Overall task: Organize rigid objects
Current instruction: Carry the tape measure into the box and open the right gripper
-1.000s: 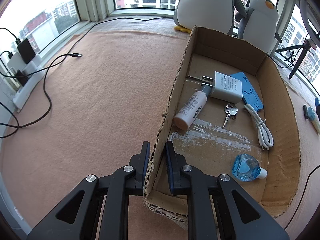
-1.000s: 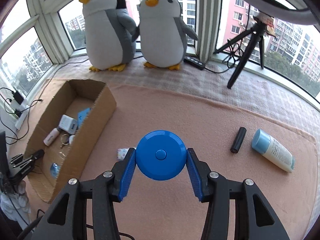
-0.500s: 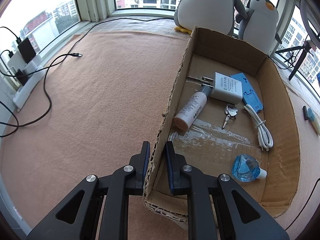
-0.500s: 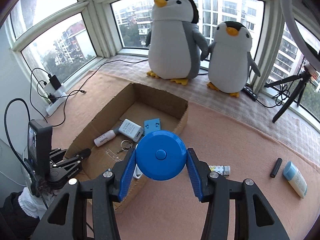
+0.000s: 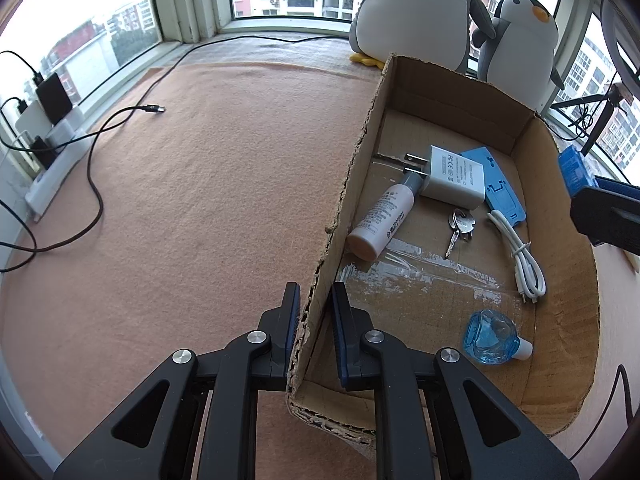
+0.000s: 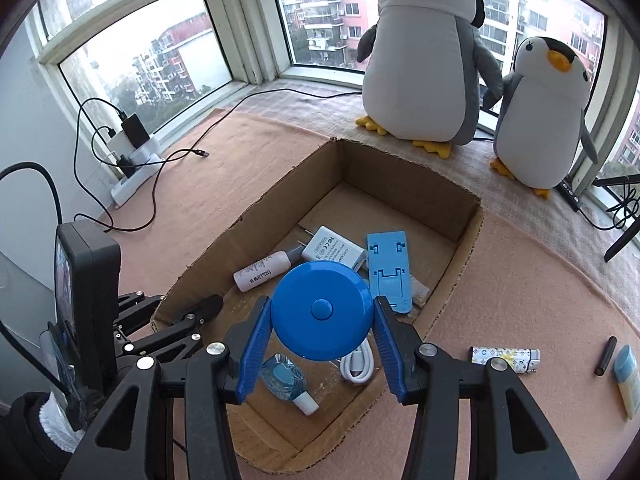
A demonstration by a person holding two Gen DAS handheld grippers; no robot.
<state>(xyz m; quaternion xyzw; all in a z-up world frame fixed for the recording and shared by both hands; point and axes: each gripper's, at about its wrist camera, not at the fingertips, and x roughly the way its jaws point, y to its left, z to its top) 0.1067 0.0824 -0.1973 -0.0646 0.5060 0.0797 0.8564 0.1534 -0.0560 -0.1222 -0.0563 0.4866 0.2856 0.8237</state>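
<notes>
Right gripper (image 6: 320, 320): jaws clenched on the blue round disc (image 6: 320, 311), holding it by the rim above the open cardboard box (image 6: 466, 240), over the near half of the interior. Disc is not touching the box contents as far as the right wrist view shows.

Left gripper (image 5: 314, 312): jaws straddle the box's left wall near the front corner, 1 finger outside, 1 inside, pinching the cardboard edge. Its black frame also shows at the lower left of the right wrist view.

Inside the box, left wrist view:
- white bottle (image 5: 382, 220) lying on its side against the left wall, cap end toward the white charger (image 5: 452, 178)
- charger lies flat, prongs pointing at the left wall
- blue phone stand (image 5: 496, 184) flat, just beside the charger, on its right
- keys (image 5: 460, 226) just in front of the charger
- coiled white cable (image 5: 520, 252) right of the keys
- small clear blue bottle (image 5: 494, 336) with white cap, near the front right corner

Outside the box on the peach mat (image 6: 520, 280), right wrist view: patterned lighter (image 6: 506, 360), black cylinder (image 6: 605, 356) and pale blue tube (image 6: 628, 376), all to the right of the box, well apart from it.

2 plush penguins (image 6: 428, 52) stand behind the box by the window.
</notes>
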